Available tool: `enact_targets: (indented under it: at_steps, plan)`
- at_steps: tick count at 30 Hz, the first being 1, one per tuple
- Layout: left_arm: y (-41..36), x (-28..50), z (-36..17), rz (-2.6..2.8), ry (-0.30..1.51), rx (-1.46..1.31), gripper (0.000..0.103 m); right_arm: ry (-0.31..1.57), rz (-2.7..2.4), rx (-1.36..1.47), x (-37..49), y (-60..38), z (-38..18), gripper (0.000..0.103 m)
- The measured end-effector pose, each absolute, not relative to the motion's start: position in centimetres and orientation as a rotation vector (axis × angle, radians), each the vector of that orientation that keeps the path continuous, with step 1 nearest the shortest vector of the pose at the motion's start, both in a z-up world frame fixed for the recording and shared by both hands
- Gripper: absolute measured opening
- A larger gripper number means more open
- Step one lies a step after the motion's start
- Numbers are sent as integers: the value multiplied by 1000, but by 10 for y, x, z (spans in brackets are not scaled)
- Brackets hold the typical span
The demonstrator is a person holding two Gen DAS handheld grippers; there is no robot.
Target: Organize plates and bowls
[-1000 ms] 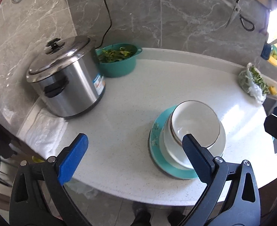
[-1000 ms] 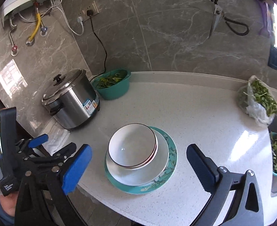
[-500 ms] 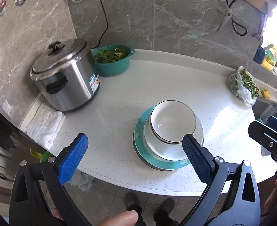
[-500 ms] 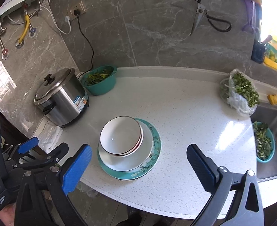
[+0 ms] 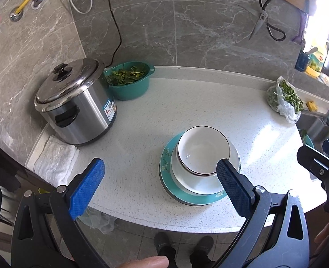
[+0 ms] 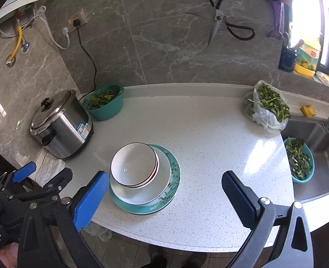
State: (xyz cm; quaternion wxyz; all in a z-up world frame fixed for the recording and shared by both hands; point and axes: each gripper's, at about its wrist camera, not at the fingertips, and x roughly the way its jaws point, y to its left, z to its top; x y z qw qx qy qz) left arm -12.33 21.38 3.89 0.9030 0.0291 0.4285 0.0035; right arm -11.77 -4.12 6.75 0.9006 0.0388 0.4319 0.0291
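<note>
Stack located near the front edge of the counter (image 6: 209, 122), to the right of the rice cooker (image 5: 75, 109). Order from the bottom: teal plate (image 6: 174, 174), white plate (image 6: 162, 178), then bowls (image 6: 133, 165) nested on top; two rims are visible in the right wrist view, one dark, one reddish.

Left gripper (image 5: 160, 185): fingers spread wide, nothing held, positioned above and in front of the stack. Right gripper (image 6: 164, 197): fingers likewise wide apart and empty, the stack seen just inside its left finger.

Judgement: stacking appears complete or nearly so; any remaining step is probably a check or a shift of the whole stack.

If the stack is to be moved, the teal plate should be gripped at its rim, kept level, and slid away from the counter edge. The glazed bowls may slip if tilted.
</note>
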Motion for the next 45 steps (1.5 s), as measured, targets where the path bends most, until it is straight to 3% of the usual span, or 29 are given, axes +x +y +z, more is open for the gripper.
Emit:
enact_targets:
  at_steps: [17,45]
  plan:
    - [200,-104,37,-69,885,97,102,887,-21,106,-115,-51,70,103]
    - [199,-72,-15,-63,994,107,102,1078,-113,59,-95,-65,31,103]
